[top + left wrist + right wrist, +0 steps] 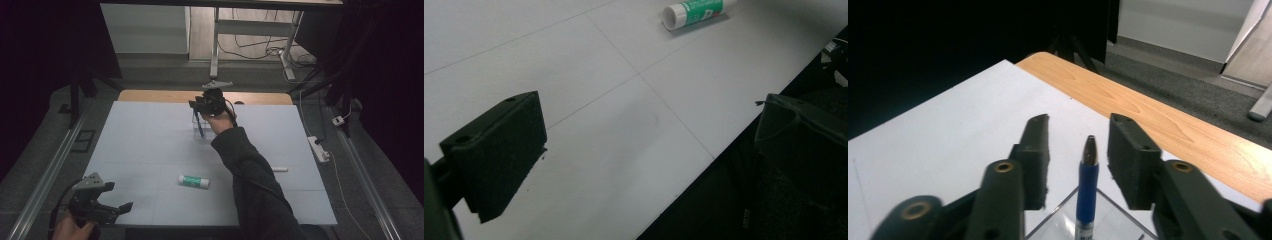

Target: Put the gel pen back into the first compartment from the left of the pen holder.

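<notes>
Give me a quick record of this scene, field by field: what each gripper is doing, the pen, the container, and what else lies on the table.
right gripper: open, jaws either side of the pen, not pressing it
blue pen: standing tip-up in the container
clear plastic container: far middle of the white table cover
left gripper: open, nothing between its jaws, near front left edge
green and white glue stick: lying on its side
small white stick: lying right of the sleeve

We see a green-and-white glue stick [194,181] lying on the white sheet [145,145]. A white marker [279,169] lies well apart, near the sheet's right side.
</notes>
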